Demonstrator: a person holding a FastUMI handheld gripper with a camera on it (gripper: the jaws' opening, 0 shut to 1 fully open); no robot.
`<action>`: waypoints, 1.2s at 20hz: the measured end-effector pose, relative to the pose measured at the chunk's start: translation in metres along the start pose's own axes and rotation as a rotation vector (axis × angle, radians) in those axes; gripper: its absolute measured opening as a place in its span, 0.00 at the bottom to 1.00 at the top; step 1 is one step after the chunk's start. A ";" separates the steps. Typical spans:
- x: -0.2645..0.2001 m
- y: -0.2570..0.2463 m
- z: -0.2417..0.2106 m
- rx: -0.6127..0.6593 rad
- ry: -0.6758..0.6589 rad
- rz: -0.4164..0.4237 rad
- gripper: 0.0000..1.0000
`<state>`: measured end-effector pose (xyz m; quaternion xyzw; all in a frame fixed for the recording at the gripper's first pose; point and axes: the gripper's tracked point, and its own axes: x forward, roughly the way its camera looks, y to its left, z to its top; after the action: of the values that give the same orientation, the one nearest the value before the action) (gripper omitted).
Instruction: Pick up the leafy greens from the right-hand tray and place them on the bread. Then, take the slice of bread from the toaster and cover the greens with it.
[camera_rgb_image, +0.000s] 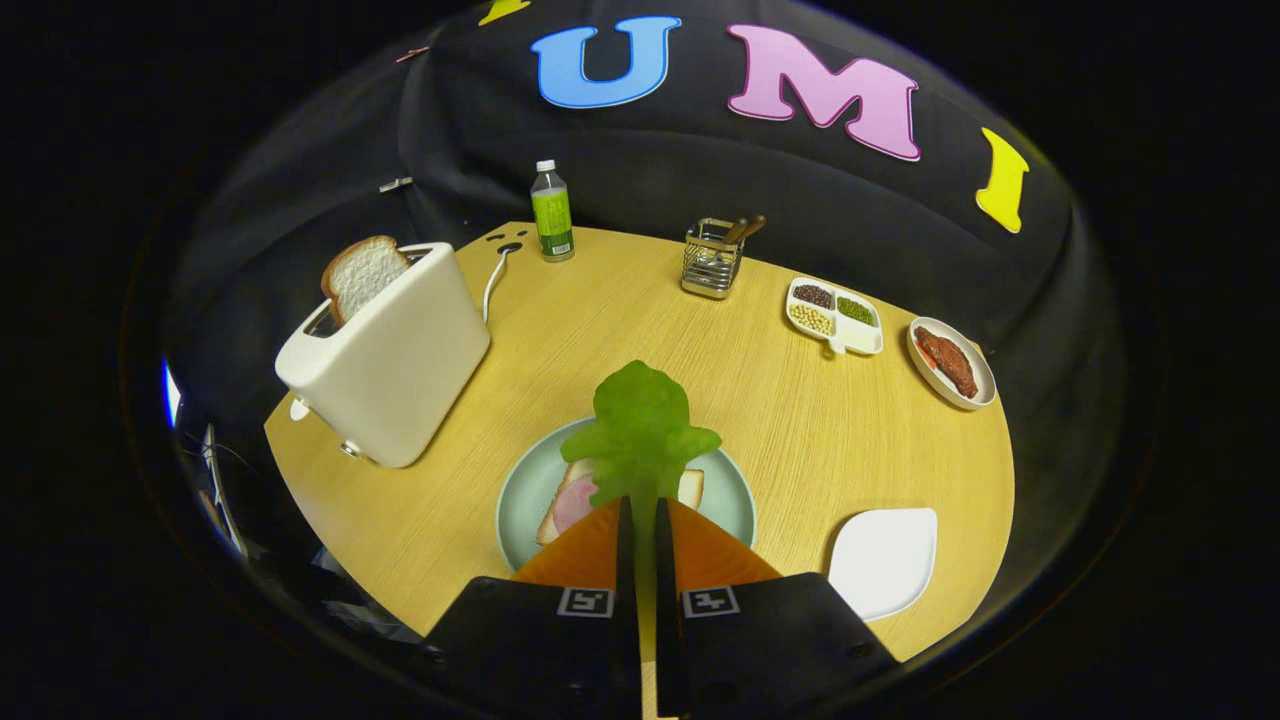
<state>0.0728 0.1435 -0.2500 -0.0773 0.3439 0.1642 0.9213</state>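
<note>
My gripper (641, 503) is shut on the stem of a green lettuce leaf (643, 430), which sticks up ahead of the fingertips. Under the leaf lies a pale green plate (522, 500) with a slice of bread (562, 520) topped with pink ham (577, 500); the leaf hangs over them, and I cannot tell whether it touches. A white toaster (395, 360) stands to the left beyond the plate, with a bread slice (362, 275) poking out of its slot. To the right of the fingers sits an empty white tray (885, 560).
A green-labelled bottle (552, 212) and a wire utensil holder (713, 258) stand at the table's far side. A divided dish of beans (835, 315) and a small dish with brown meat (950, 362) lie far right. The toaster's cord (493, 275) runs behind it.
</note>
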 end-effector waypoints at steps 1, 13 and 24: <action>0.002 0.002 -0.001 -0.006 0.003 -0.001 0.12; 0.017 0.026 -0.006 -0.068 0.001 0.001 1.00; -0.035 0.113 0.097 -0.100 -0.209 0.135 0.99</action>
<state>0.0672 0.2651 -0.1576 -0.0822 0.2420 0.2498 0.9339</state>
